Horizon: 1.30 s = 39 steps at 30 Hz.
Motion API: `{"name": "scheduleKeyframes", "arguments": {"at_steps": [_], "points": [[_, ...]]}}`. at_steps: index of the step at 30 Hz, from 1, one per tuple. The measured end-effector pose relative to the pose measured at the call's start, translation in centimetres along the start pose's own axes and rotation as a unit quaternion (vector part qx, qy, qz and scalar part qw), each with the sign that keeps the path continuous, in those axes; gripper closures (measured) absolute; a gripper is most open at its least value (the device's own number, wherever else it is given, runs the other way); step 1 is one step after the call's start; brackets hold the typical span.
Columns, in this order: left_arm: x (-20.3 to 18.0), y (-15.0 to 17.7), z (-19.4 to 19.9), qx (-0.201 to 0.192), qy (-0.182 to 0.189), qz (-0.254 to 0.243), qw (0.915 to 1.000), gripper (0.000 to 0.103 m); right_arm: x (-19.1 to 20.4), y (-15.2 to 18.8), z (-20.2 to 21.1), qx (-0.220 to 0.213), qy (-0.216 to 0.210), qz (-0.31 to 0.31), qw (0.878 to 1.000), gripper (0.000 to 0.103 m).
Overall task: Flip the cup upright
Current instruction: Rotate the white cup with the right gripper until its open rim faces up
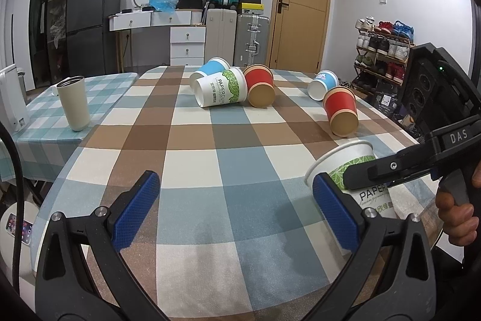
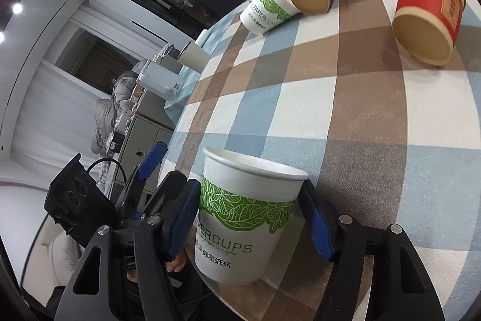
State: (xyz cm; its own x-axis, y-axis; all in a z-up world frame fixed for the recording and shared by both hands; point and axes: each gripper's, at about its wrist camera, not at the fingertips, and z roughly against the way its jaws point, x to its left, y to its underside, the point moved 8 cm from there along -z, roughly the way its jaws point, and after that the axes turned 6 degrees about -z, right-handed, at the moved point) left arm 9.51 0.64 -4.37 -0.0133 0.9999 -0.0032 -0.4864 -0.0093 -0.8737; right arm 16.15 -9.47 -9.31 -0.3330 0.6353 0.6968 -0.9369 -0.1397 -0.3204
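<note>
Right tool [image 2: 249, 218] clamped on a white paper cup [image 2: 245, 218] with green leaf print, blue pads [image 2: 318, 226] pressing both sides of its wall. The cup is at the near right edge of the checked table [image 1: 210, 170], mouth tilted up and away from the tool; whether its base touches the cloth cannot be told. In the left wrist view the same cup [image 1: 357, 170] shows at the right, gripped by the right tool [image 1: 360, 173], with a hand [image 1: 457, 212] on the handle.

Left tool [image 1: 237, 212] spread wide apart, holding nothing, hovering over the near part of the table just left of the gripped cup.

Farther back, five more paper cups lie on their sides. A second white leaf-print cup [image 1: 221, 91] touches a blue cup [image 1: 210, 68] behind it and a red cup [image 1: 260, 86] to its right. Another red cup [image 1: 341, 112] lies nearer the right edge, with a second blue cup [image 1: 323, 84] just behind it.

A cream tumbler [image 1: 73, 103] stands upright on the adjoining table at left.
</note>
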Motion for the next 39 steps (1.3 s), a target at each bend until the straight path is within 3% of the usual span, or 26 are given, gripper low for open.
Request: {"name": "scheduleKeyframes", "arguments": {"at_steps": [5,8,15,27,39], "points": [[0.1,0.0,0.0,-0.002,0.000,0.004,1.0000,0.001,1.1,-0.6,1.6,-0.075,0.062,0.084,0.992,0.036],[0.3,-0.1,0.0,-0.002,-0.001,0.009,1.0000,0.001,1.9,-1.0,2.3,-0.135,0.126,0.150,0.971,0.036],[0.8,-0.1,-0.1,-0.001,-0.006,0.016,0.9998,0.001,2.6,-2.0,2.0,-0.202,0.165,0.197,0.945,0.037],[1.1,0.2,-0.3,0.002,-0.007,0.022,0.9997,0.001,2.7,-3.6,-0.8,-0.198,0.197,0.201,0.939,0.037],[1.2,0.2,-0.3,0.002,-0.008,0.023,0.9997,0.001,3.4,-1.8,-0.7,-0.182,0.187,0.228,0.938,0.040]]}}
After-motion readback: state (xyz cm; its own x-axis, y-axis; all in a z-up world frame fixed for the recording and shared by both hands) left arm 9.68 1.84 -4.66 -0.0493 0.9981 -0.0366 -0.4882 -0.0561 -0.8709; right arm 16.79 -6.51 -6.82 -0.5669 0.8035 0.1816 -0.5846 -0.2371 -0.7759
